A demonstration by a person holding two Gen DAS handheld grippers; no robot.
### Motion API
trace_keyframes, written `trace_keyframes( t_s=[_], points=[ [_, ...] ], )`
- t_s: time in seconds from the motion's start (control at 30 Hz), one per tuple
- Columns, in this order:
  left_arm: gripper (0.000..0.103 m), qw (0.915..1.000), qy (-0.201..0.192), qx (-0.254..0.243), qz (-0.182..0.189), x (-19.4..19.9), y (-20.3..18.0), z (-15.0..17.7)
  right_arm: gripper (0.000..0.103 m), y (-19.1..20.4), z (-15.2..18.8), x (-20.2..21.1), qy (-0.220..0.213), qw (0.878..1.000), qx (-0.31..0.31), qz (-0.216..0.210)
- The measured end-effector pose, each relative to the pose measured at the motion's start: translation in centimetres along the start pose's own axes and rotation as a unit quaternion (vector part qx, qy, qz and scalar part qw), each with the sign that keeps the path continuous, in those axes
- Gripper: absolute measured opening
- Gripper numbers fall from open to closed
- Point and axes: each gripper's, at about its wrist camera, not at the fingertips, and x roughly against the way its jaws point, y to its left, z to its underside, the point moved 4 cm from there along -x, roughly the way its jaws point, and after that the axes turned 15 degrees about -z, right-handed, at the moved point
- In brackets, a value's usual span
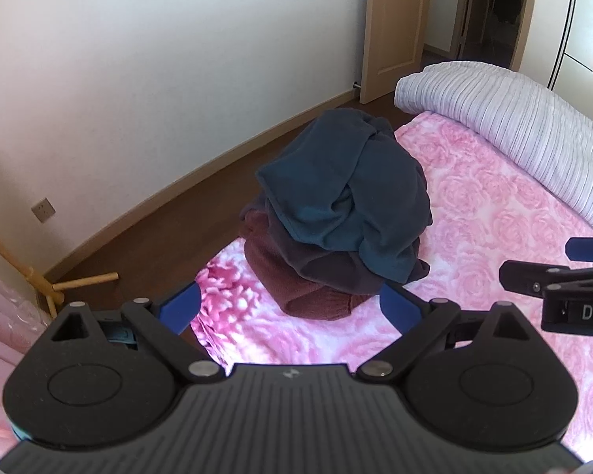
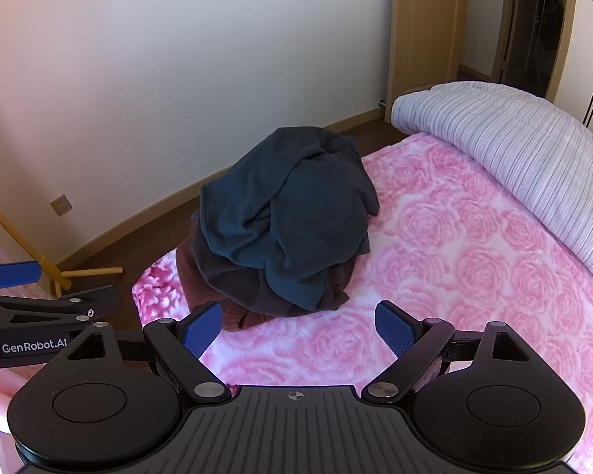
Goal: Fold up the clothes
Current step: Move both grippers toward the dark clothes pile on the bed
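Observation:
A heap of crumpled clothes sits near the corner of the bed. A dark teal garment (image 1: 348, 193) (image 2: 284, 213) lies on top, a dark purple-brown one (image 1: 324, 264) (image 2: 233, 280) under it, and a maroon one (image 1: 316, 296) (image 2: 186, 276) at the bottom. My left gripper (image 1: 290, 308) is open and empty, just short of the heap. My right gripper (image 2: 298, 330) is open and empty, also just short of the heap. Each gripper shows at the edge of the other's view.
The bed has a pink rose-patterned blanket (image 1: 494, 213) (image 2: 474, 245). A rolled striped duvet (image 1: 514, 122) (image 2: 514, 146) lies along its far side. Dark wood floor (image 1: 158, 237), a white wall, a wooden stand (image 1: 59, 284) and an open door (image 2: 423, 35) lie beyond the bed.

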Motion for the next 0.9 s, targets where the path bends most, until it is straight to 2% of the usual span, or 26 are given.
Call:
trace_keyframes(
  t_s=[0.1,0.3,0.37,0.6,0.63,0.73,0.9],
  points=[
    [0.096,1.0000,-0.007,0.006,-0.004,0.0,0.1,0.2,0.088,0.0,0.1,0.0,0.003,1.000,-0.001,0.001],
    [0.096,0.9998,0.005,0.019,0.003,0.3,0.2,1.3,0.088,-0.1,0.1,-0.2,0.008,1.000,-0.001,0.002],
    [0.096,0.9995,0.025,0.018,0.006,-0.8,0.4,0.1,0.088,-0.2,-0.1,-0.1,0.009,1.000,0.000,0.000],
    [0.096,0.9994,0.026,0.021,0.003,-0.5,0.4,0.3,0.088,-0.3,0.1,-0.2,0.006,1.000,-0.001,-0.003],
    [0.096,0.9994,0.027,0.023,-0.003,-0.5,0.4,0.4,0.088,-0.3,0.1,-0.2,0.006,1.000,-0.002,-0.004],
    [0.096,0.9968,0.031,0.043,-0.059,-0.6,0.7,0.5,0.088,-0.6,0.1,-0.3,0.007,1.000,-0.002,-0.007],
    [0.096,0.9962,0.036,0.044,-0.066,-0.7,0.3,0.8,0.088,-1.1,0.3,-0.4,0.008,1.000,-0.003,-0.011]
  ],
)
